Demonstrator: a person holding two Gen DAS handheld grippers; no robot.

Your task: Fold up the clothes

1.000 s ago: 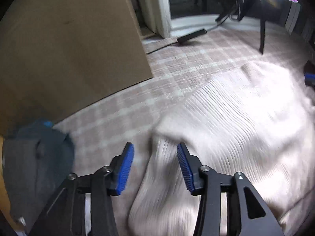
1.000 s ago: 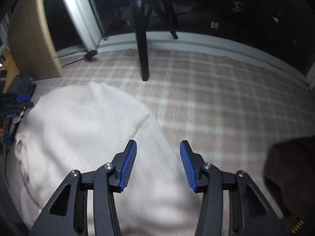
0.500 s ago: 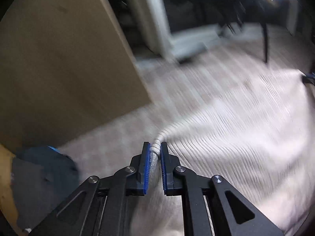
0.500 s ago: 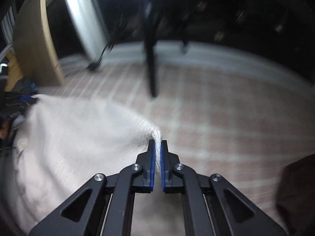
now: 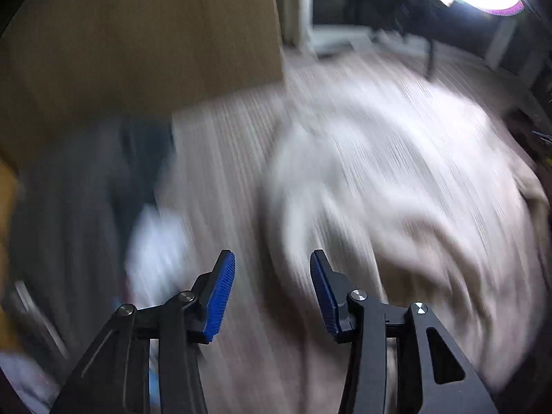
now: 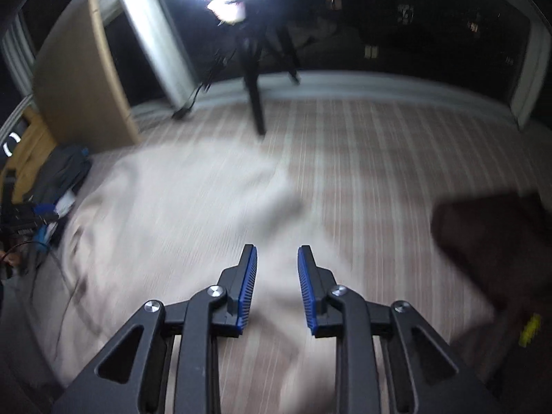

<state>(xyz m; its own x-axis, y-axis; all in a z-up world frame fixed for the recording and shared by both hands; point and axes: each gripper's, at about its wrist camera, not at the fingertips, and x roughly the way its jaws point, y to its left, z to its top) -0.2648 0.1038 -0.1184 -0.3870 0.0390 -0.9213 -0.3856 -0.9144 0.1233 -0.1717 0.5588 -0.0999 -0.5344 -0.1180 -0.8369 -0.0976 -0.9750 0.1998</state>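
Across the checked rug a cream sweater is spread flat for folding. Both the left claw and right claw are held parted and empty above it.

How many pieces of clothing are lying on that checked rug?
3 that I can make out: a cream sweater in the middle, a brown garment at the right, and a dark pile at the left, which may hide more.

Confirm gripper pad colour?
Blue, ribbed pads on black fingers; sharpest in the right wrist view.
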